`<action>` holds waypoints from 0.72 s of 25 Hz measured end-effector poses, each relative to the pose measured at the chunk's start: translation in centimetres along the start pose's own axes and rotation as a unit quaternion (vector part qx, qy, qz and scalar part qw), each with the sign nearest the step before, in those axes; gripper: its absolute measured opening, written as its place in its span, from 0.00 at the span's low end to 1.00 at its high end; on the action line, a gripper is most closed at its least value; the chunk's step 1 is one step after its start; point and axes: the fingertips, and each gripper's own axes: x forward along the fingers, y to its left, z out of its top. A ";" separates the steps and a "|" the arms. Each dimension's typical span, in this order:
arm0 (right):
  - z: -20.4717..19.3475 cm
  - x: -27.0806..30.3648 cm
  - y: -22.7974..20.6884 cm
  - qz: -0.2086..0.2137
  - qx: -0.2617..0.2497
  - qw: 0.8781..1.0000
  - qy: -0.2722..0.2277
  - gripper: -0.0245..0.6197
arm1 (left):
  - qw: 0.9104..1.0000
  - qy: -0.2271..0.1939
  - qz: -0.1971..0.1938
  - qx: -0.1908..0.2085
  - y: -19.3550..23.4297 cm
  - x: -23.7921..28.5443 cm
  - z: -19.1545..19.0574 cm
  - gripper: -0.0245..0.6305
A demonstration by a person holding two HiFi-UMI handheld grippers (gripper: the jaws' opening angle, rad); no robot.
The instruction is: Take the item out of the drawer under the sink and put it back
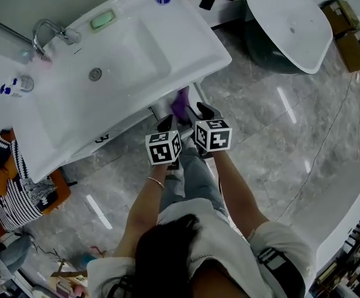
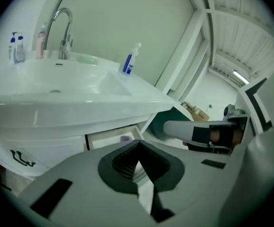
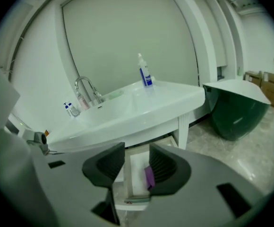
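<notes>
**First spotter:** Looking along your right gripper [image 3: 136,148], you have its jaws partway apart. There is a clear gap between the pads and nothing is pinched there. Through that gap you see the open drawer [image 3: 135,174] under the sink [image 3: 141,103].

**Second spotter:** Agreed. Your purple item [image 3: 149,176] lies in that drawer, just below the sink's front edge. In your right gripper's view it shows beside the pad at that view's right, partly hidden behind it and farther toward the sink than the jaws. The other pad stands well clear of it. You cannot tell from here whether the near pad brushes it.

**First spotter:** Your left gripper [image 2: 139,142] is closed, with its pad tips meeting and nothing held between them. It points up at the sink's underside and front. The purple item shows only as a small patch in the drawer opening beneath the sink, beyond those closed tips and apart from them.

**Second spotter:** From above, your two grippers sit side by side just out from the sink's front edge, both aimed toward it. The purple item lies between their tips and the sink, nearer the sink than either claw.
</notes>
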 end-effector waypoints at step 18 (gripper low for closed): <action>4.5 -12.1 11.0 -0.021 -0.079 0.983 -0.164 0.06 | 0.986 -0.134 -0.052 0.080 -3.1 -13.2 5.8 0.04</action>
